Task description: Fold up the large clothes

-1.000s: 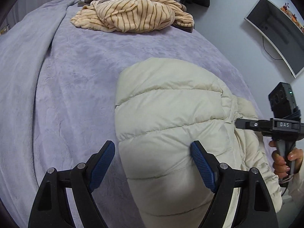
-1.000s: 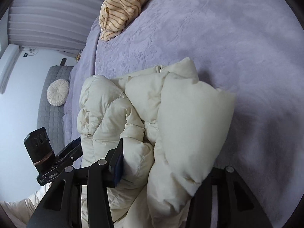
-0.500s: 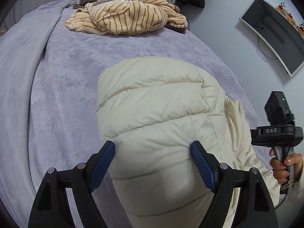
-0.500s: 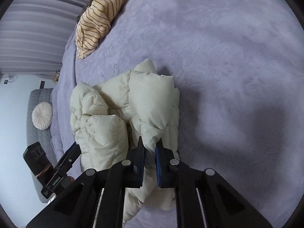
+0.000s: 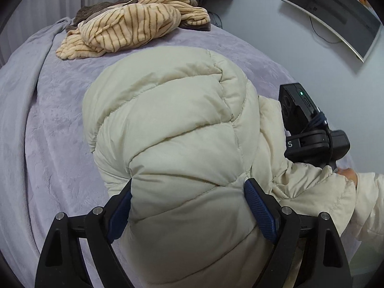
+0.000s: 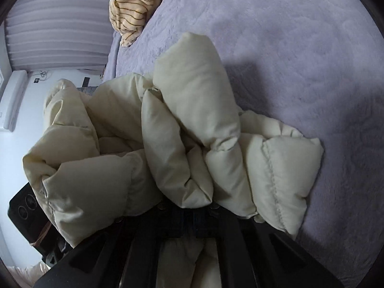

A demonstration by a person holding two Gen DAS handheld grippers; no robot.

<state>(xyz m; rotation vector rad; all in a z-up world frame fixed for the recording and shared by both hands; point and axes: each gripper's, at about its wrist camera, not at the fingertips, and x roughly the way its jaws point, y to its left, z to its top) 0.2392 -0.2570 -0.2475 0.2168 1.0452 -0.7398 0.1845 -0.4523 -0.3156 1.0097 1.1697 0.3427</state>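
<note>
Both grippers meet one cream puffer jacket [image 5: 172, 129] on the purple bedspread [image 5: 48, 129], its length running toward twelve o'clock. Left gripper [image 5: 189, 213] jaws, opening, straddle its bulk; right gripper [image 6: 192, 212] is clamped on a fold.

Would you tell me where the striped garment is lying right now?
The striped garment lies crumpled at the far end of the purple blanket, beyond the cream puffer jacket, top left in both wrist views.
</note>
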